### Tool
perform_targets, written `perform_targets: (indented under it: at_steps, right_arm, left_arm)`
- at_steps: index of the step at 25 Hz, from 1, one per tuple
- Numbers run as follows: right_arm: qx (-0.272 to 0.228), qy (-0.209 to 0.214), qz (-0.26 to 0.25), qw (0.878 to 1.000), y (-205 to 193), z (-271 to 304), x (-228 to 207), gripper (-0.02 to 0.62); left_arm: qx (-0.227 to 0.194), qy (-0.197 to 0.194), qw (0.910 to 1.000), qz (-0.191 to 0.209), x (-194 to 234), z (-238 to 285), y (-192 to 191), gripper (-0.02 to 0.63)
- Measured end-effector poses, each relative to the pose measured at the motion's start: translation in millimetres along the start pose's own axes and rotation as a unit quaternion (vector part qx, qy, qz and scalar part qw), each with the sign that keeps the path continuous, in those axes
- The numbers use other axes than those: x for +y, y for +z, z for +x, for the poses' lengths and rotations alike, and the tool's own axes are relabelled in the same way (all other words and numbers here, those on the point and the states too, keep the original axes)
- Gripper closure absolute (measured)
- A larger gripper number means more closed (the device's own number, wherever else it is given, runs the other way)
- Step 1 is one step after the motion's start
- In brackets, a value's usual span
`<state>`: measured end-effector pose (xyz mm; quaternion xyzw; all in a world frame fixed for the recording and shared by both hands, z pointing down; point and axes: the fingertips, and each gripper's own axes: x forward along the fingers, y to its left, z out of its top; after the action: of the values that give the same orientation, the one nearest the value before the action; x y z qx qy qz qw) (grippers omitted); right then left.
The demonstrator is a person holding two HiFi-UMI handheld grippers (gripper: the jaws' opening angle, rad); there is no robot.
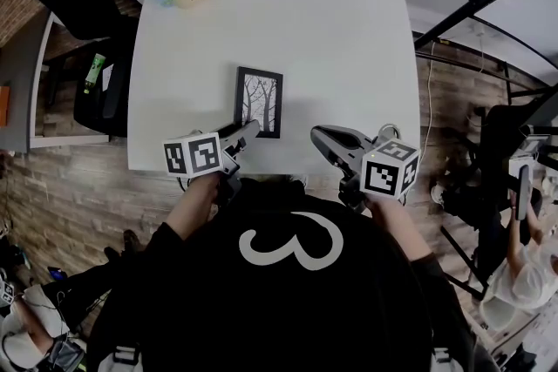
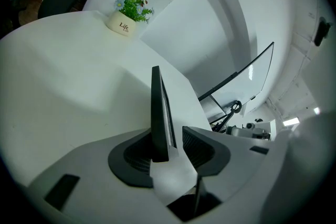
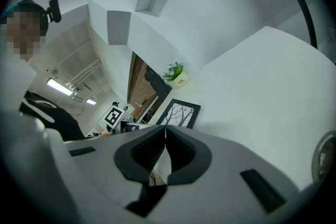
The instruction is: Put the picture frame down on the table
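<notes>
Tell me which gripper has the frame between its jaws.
The left gripper: the frame stands between its parted jaws; the right gripper is shut, empty.

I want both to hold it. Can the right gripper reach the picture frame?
Probably yes. Only bare table lies between the right gripper and the picture frame. The left gripper straddles just its near edge. The right jaws are shut, so they'd need opening.
</notes>
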<state>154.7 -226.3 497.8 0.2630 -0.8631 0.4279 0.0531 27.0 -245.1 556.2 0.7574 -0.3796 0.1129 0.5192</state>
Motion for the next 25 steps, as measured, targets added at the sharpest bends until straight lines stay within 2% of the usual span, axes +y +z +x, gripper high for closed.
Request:
perform_targets:
  at_steps: [11, 16, 25]
  right_arm:
    - [-0.001, -0.008, 0.007, 1.000, -2, -7, -11, 0.571]
    - [0.003, -0.009, 0.002, 1.000, 0, -7, -14, 0.572]
    - [-0.002, -0.012, -0.005, 1.000, 7, -9, -17, 0.572]
  left_arm:
    - [0.007, 0.048, 0.9986, 0.020, 18, 8, -7, 0.416]
    - [0.011, 0.085, 0.9945, 0.059, 28, 9, -9, 0.413]
    - [0.021, 0.098, 0.9932, 0.059, 35, 11, -12, 0.399]
